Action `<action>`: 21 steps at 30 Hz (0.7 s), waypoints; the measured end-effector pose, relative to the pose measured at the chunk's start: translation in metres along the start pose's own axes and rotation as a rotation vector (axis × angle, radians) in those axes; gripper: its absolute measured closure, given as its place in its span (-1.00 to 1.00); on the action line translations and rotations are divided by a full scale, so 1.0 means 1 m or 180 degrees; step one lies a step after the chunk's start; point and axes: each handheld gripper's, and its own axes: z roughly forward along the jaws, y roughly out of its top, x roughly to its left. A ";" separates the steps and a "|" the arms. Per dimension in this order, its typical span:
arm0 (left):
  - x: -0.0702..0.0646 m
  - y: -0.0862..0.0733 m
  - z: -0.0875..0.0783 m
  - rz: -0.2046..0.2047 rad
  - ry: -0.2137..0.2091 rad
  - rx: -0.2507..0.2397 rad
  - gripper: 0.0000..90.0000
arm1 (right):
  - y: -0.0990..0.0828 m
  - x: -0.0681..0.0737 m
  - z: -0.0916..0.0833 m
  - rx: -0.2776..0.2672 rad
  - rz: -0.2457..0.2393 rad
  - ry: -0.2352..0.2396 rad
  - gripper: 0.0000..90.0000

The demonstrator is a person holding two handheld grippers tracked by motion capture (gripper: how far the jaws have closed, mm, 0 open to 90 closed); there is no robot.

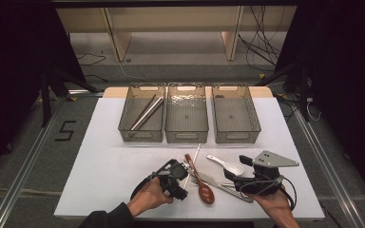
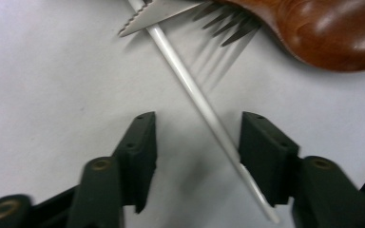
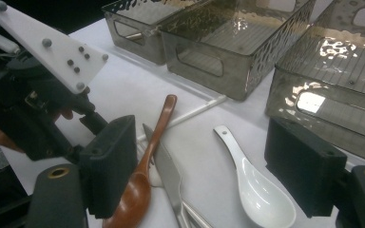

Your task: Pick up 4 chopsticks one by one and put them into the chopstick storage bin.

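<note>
My left gripper is low over the white table, its jaws partly apart on either side of a white chopstick. The stick lies slantwise and touches only the right pad; the other pad is clear of it. Just beyond lie a brown wooden spoon, a serrated knife and fork tines. My right gripper stands open above a white ceramic spoon, holding nothing.
Three clear bins stand in a row at the back of the table. The left bin holds a brown and a metal chopstick. The middle bin and right bin look bare. The table's front edge is close to both hands.
</note>
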 end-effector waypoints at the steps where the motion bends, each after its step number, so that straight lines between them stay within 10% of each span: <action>1: 0.002 0.000 0.000 -0.0018 -0.0008 0.0006 0.21 | 0.000 0.000 0.000 -0.0003 0.0001 0.0004 -0.39; 10: 0.028 -0.004 -0.005 -0.0154 -0.0132 0.0137 0.72 | 0.000 0.000 0.000 -0.0003 0.0000 0.0005 -0.39; 21: 0.048 -0.007 -0.007 -0.0332 -0.0130 0.0215 0.88 | 0.000 0.000 0.000 -0.0006 -0.0009 0.0005 -0.39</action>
